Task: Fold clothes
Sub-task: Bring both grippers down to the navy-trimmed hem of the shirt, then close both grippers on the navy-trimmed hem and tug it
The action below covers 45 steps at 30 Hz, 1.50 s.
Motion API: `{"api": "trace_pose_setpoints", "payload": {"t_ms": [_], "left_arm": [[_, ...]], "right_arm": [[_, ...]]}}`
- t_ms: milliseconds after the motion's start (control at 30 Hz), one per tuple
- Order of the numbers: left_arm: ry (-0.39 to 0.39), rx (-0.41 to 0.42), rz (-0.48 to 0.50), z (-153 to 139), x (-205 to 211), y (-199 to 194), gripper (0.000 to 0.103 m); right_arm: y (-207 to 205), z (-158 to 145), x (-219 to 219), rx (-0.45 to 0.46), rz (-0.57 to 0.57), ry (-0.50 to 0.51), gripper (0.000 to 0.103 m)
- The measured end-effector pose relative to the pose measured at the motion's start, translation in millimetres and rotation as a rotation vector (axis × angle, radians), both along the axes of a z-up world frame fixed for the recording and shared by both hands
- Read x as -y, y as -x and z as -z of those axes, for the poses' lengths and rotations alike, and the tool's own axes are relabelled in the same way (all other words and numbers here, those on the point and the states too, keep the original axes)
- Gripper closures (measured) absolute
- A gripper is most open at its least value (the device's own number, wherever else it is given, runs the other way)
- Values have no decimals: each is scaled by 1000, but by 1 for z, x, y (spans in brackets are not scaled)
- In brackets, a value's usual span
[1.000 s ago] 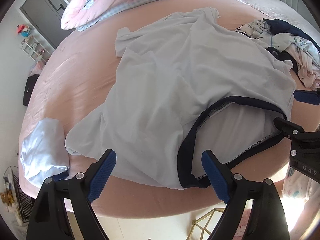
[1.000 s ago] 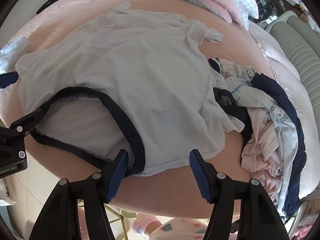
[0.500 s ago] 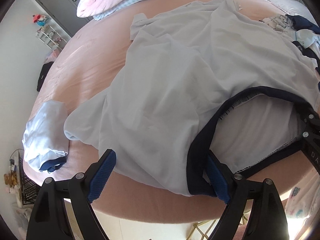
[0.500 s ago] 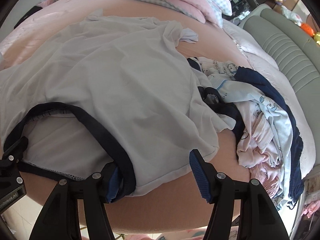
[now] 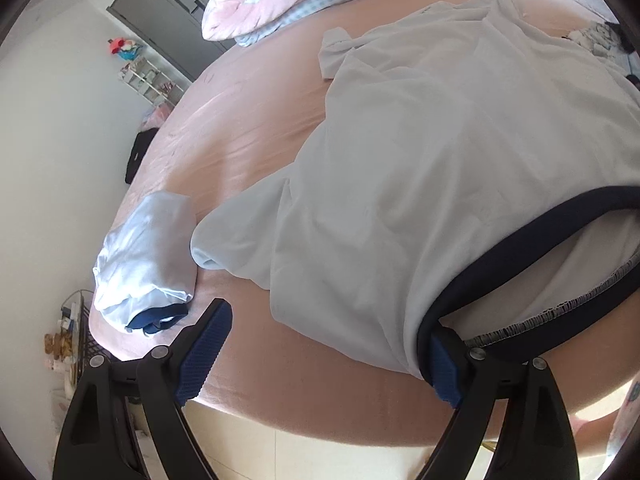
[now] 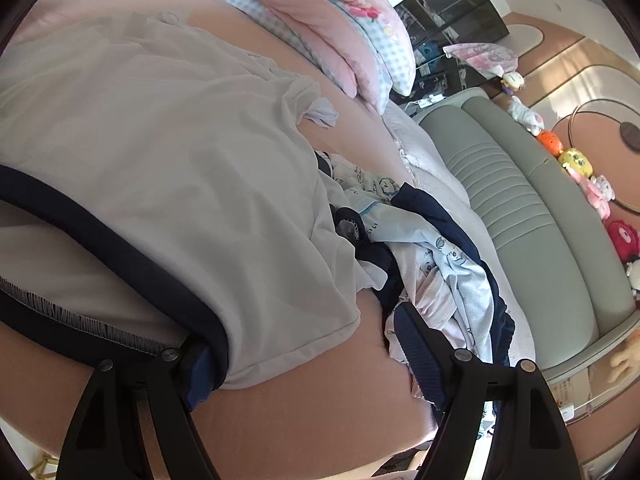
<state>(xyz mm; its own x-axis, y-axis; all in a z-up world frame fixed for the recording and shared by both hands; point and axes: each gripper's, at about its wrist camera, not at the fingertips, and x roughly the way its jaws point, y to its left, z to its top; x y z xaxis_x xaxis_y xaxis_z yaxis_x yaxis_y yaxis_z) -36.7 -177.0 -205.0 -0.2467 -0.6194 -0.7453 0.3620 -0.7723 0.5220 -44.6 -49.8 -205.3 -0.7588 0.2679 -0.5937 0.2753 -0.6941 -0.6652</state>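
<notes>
A white T-shirt [image 5: 440, 152] with a navy neckband [image 5: 520, 236] lies spread on the pink bed [image 5: 240, 132], neck toward me. My left gripper [image 5: 324, 360] is open at the bed's near edge. Its right finger [image 5: 444, 372] touches the neckband's left end, and the shirt's shoulder hangs between the jaws. In the right wrist view the same shirt [image 6: 160, 152] and neckband [image 6: 120, 248] fill the left half. My right gripper [image 6: 310, 364] is open, and its left finger [image 6: 200, 376] is tucked under the band's right end.
A folded pale-blue garment [image 5: 148, 252] sits left of the shirt. A heap of unfolded clothes [image 6: 440, 256] lies right of it, touching my right gripper's right finger. A pink quilt [image 6: 320, 24] lies at the far side, a padded grey headboard [image 6: 520, 208] with plush toys [image 6: 576, 164] to the right.
Both grippers have moved forward and down to the shirt's neck edge. Each inner finger now meets an end of the navy neckband. Both jaws have stayed open.
</notes>
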Motion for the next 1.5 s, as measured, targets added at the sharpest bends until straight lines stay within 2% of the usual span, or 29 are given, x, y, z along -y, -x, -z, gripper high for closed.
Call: {"api": "trace_pose_setpoints", "payload": {"t_ms": [67, 167, 233, 267, 333, 400, 467, 500, 567, 633, 700, 800, 867, 933, 967, 1033, 1133, 1233, 1333, 1500], "left_arm": [[77, -16, 52, 6, -11, -2, 14], [192, -39, 130, 14, -28, -6, 14], [269, -54, 181, 20, -39, -8, 18], [295, -65, 201, 22, -43, -10, 19], [227, -108, 179, 19, -35, -14, 20], [155, -156, 162, 15, -26, -20, 20], [152, -170, 184, 15, -25, -23, 20], [156, -170, 197, 16, -26, -23, 23], [151, -150, 217, 18, -34, -22, 37], [121, -124, 240, 23, -39, -19, 71], [63, -126, 241, 22, -38, -19, 87], [32, -101, 250, 19, -36, -18, 89], [35, -100, 231, 13, -33, -23, 89], [-45, -115, 179, 4, -24, -29, 89], [-127, -124, 153, -1, -17, -31, 89], [-239, -140, 113, -10, -9, -34, 89], [-136, -161, 153, -24, -22, -40, 89], [-74, -146, 171, -26, -33, -45, 89], [-105, -117, 177, -20, -29, -50, 89], [-87, -72, 191, -8, -36, -64, 89]], "right_arm": [[6, 1, -4, 19, -5, 27, 26], [5, 2, -6, 59, -26, 76, 37], [1, 7, -1, 85, -75, 70, 60], [-2, 10, 3, 93, -104, 52, 66], [-9, 19, 13, 111, -164, 14, 95], [-16, 29, 22, 81, -186, -60, 97], [-20, 36, 28, 47, -187, -122, 97], [-20, 36, 28, 42, -174, -113, 97], [-18, 33, 26, 51, -162, -84, 97], [-17, 32, 25, 56, -160, -69, 97], [-18, 31, 23, 53, -158, -58, 97], [-23, 25, 20, 43, -140, -22, 97], [-21, 14, 11, 60, -87, 64, 98], [-21, 2, 1, 70, -45, 138, 98], [-21, -1, -2, 70, -37, 143, 98], [-22, -5, -6, 68, -25, 139, 98], [-24, -9, -11, 72, -10, 137, 98], [-28, -10, -12, 85, -8, 135, 98], [-29, -13, -18, 108, 13, 162, 98], [-37, -5, -28, 194, 47, 208, 93]]}}
